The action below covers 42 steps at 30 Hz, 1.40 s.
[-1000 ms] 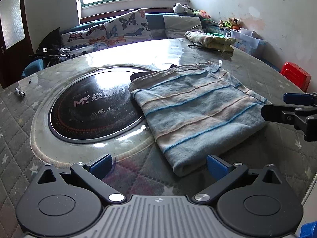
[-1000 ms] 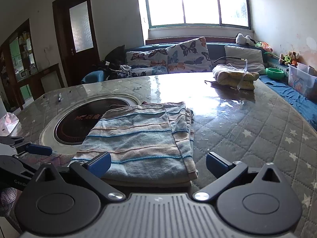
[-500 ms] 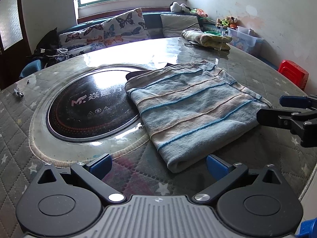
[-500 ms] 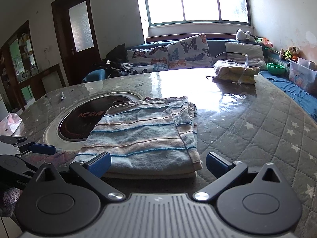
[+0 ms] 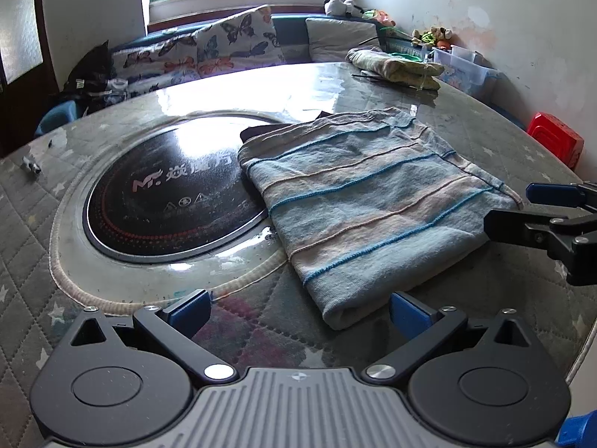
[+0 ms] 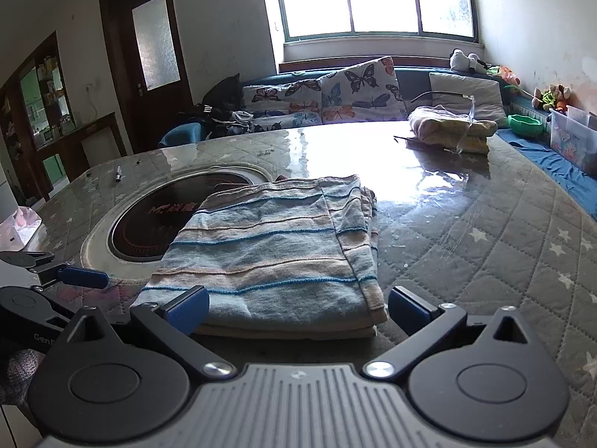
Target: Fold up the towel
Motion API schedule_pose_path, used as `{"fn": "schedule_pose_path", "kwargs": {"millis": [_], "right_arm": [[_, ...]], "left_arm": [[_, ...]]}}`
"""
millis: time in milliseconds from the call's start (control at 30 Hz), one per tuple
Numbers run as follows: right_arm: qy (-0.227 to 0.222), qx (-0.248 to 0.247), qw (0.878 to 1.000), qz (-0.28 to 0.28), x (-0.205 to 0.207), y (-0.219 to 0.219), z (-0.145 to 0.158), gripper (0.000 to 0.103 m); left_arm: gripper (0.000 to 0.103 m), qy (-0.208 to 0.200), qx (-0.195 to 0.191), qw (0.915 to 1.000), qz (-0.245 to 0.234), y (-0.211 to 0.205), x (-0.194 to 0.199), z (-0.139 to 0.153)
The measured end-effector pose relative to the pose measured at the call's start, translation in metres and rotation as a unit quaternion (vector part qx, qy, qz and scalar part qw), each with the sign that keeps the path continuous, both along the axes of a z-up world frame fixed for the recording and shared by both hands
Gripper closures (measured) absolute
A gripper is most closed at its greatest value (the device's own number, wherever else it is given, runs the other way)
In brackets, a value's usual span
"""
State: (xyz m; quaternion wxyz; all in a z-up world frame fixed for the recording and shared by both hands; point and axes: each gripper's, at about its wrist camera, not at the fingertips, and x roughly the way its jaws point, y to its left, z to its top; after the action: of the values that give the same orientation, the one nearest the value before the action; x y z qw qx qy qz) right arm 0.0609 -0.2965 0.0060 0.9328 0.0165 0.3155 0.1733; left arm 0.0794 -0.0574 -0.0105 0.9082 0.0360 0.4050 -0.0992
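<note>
Lying flat in a layered rectangle, the pale blue striped cotton towel (image 5: 365,201) sits mid-worktop w/ one corner lapping over the round black glass cooktop (image 5: 168,194) set into the surface. In the right wrist view the near edge shows stacked layers and a hemmed flap turned over along the right side, so it's already folded at least once; whether another fold is wanted or this is the finished state, can't tell from here.

Left gripper (image 5: 298,308) hangs just short of the towel's rounded near corner, jaws spread wide, nothing between them. Right gripper (image 6: 296,306) faces the layered edge, jaws also spread and empty, w/ that edge lying between the blue pads (image 6: 186,308); probably lined up that way because that's the edge a grab would take. Both sit low and close to the cloth, approaching from adjacent sides.

The grey quilted star-print worktop (image 6: 503,246) has a glossy clear cover, so the fabric likely slides easily. Further back, a yellowish folded cloth bundle (image 6: 447,130) rests near the far edge, well apart from the towel.
</note>
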Motion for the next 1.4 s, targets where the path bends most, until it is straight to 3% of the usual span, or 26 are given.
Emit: {"fn": "schedule_pose_path", "kwargs": {"millis": [433,833,1033,1267,1400], "right_arm": [[-0.002,-0.006,1.0,-0.003,0.031,-0.001,0.001,0.0],[0.02,0.017,1.0,-0.005,0.07,-0.012,-0.003,0.004],[0.023,0.016,1.0,-0.006,0.087,-0.013,-0.005,0.011],[0.044,0.02,0.999,-0.01,0.114,-0.014,-0.015,0.024],[0.061,0.034,0.998,-0.012,0.126,-0.015,-0.022,0.043]], "left_arm": [[0.0,-0.007,-0.008,0.9998,0.014,0.008,0.018,0.007],[0.0,-0.018,-0.069,0.9974,-0.012,0.027,0.026,0.033],[0.003,-0.012,-0.059,0.998,0.021,0.033,0.051,0.027],[0.019,0.01,-0.057,0.9977,0.035,0.028,0.085,0.008],[0.02,0.02,-0.069,0.9969,0.031,0.027,0.094,0.002]]}}
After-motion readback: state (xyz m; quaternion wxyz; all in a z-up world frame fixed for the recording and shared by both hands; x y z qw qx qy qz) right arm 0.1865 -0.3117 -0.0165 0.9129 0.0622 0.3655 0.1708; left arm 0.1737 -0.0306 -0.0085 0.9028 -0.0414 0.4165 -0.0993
